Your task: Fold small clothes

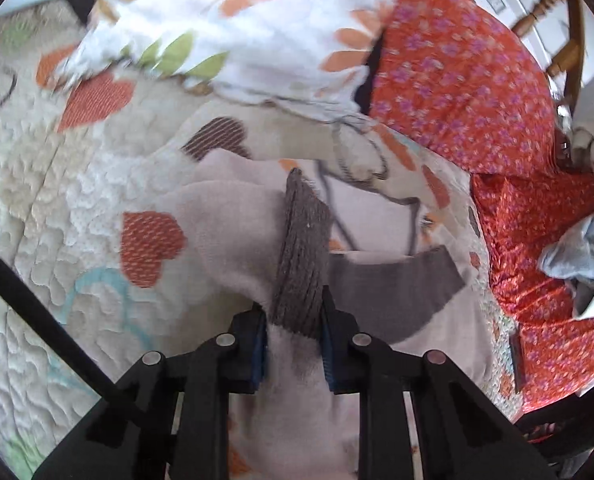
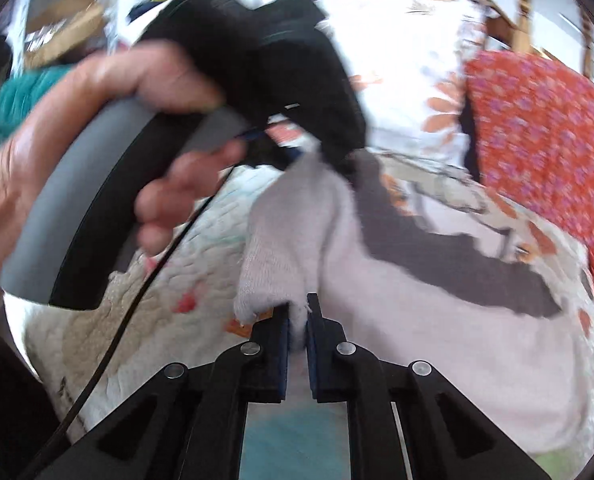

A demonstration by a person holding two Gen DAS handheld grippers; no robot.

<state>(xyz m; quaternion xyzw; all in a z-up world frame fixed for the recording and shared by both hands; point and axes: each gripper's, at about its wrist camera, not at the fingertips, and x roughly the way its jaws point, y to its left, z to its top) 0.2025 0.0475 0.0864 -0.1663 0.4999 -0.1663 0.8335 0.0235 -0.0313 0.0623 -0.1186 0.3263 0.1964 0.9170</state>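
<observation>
Between the pads of the left hand-held gripper (image 1: 293,330) sits a bunched brown ribbed edge (image 1: 303,264) of the small garment (image 1: 233,232), pale pinkish knit w/ dark brown bands; jaws closed on it. Right hand-held gripper (image 2: 297,320) is nearly fully shut, pinching a thin fold of the same pale fabric (image 2: 281,240) at another edge. So both ends are held and the cloth looks lifted a bit off the quilted bedspread (image 1: 37,200), sagging between the two grips.

A person's hand (image 2: 109,128) wraps the grey-and-black handle of the left tool, cable trailing down.

Further out: white floral cloth (image 1: 233,20) at the far side, red flowered fabric (image 1: 469,80) to the right, wooden chair (image 1: 553,12) beyond that, crumpled light blue laundry (image 1: 585,248) at far right.

Handling, my guess: very light, soft, floppy, stretchy knit, won't hold shape, drapes wherever unsupported. Not fragile, not slippery. Best gripped at the thicker ribbed hems/corners, approx. where the left one has it; a thin single-layer pinch like the right's may slip if pulled.
</observation>
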